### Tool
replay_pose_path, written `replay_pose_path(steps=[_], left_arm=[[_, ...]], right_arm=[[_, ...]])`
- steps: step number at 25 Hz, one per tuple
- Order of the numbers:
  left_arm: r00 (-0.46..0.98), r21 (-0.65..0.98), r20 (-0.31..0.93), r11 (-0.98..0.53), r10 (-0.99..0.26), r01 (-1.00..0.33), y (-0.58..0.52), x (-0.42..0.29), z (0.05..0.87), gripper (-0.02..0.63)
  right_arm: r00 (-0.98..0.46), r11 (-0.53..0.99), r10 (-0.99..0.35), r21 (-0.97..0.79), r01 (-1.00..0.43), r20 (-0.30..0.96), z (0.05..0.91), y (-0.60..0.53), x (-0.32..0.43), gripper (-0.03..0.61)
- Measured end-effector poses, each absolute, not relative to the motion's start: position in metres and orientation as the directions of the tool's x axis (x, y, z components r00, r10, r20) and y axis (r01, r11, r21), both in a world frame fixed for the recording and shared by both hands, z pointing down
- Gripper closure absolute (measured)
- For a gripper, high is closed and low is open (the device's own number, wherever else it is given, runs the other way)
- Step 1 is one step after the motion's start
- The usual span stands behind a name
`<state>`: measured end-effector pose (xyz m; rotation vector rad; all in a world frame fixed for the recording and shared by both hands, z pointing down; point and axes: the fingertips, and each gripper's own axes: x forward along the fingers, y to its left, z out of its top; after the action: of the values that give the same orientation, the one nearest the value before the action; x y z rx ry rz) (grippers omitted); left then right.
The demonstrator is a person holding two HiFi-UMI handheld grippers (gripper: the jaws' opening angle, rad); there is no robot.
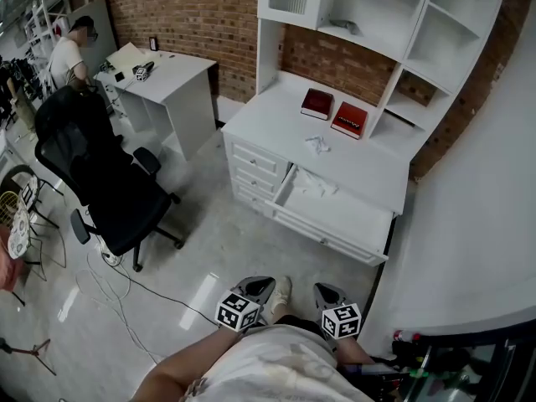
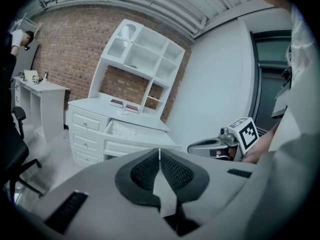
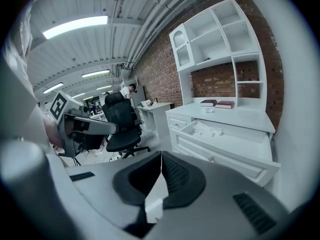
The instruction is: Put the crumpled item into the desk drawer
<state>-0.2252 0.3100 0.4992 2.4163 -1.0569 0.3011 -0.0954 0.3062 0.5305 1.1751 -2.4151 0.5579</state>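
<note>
Both tongs are clenched with nothing in them. In the left gripper view the left tongs [image 2: 159,156] have their dark ribbed pads pressed flat together. The right gripper view shows the right tongs [image 3: 161,161] the same way. In the head view the two sit side by side at the bottom of the frame, close to the person's body. They hang over the floor [image 1: 218,241], well apart from the furniture.

Ahead stands a white worktop [image 1: 276,115] with a shelf hutch [image 1: 381,15] on top, set against a brick wall. Its wide drawer [image 1: 347,212] is pulled out. A crumpled item [image 1: 316,182], white and rumpled, lies inside the drawer toward its back left part. A second, smaller crumpled piece [image 1: 316,145] lies on the worktop just behind the drawer. Two red books lie flat farther back, side by side under the hutch: the left book [image 1: 317,103] and the right book [image 1: 348,120]. A column of three shut small drawers [image 1: 255,170] sits left of the open one.

A black chair [image 1: 100,182] on castors stands to the left on the floor, with cables trailing near it. Behind it is a second worktop [image 1: 172,74] carrying a few small objects. A person [image 1: 67,53] in a white top stands beside it.
</note>
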Motion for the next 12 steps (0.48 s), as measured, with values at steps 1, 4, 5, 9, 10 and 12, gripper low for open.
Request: replay_pose_path(steps=[1, 4, 5, 9, 10, 12], left_arm=[[0.677, 0.342, 0.379, -0.584, -0.631, -0.736, 0.310, -0.226, 0.498, 0.584], [0.683, 0.349, 0.375, -0.587, -0.627, -0.731, 0.309, -0.224, 0.499, 0.584], [0.687, 0.353, 0.373, -0.590, -0.623, -0.727, 0.309, -0.223, 0.499, 0.584], [0.701, 0.366, 0.359, -0.598, -0.616, -0.713, 0.307, -0.217, 0.497, 0.584], [0.703, 0.367, 0.355, -0.600, -0.616, -0.711, 0.305, -0.216, 0.496, 0.584], [0.711, 0.370, 0.350, -0.607, -0.610, -0.703, 0.304, -0.213, 0.495, 0.584]], right_arm=[[-0.566, 0.564, -0.650, -0.177, -0.806, 0.507, 0.529, 0.305, -0.096, 0.555], [-0.555, 0.555, -0.663, -0.168, -0.815, 0.501, 0.524, 0.299, -0.096, 0.555], [-0.550, 0.552, -0.668, -0.162, -0.818, 0.502, 0.523, 0.298, -0.096, 0.555], [-0.524, 0.532, -0.676, -0.148, -0.834, 0.519, 0.521, 0.300, -0.089, 0.555], [-0.516, 0.523, -0.679, -0.149, -0.839, 0.522, 0.520, 0.301, -0.085, 0.555], [-0.499, 0.500, -0.689, -0.152, -0.852, 0.526, 0.520, 0.303, -0.078, 0.555]])
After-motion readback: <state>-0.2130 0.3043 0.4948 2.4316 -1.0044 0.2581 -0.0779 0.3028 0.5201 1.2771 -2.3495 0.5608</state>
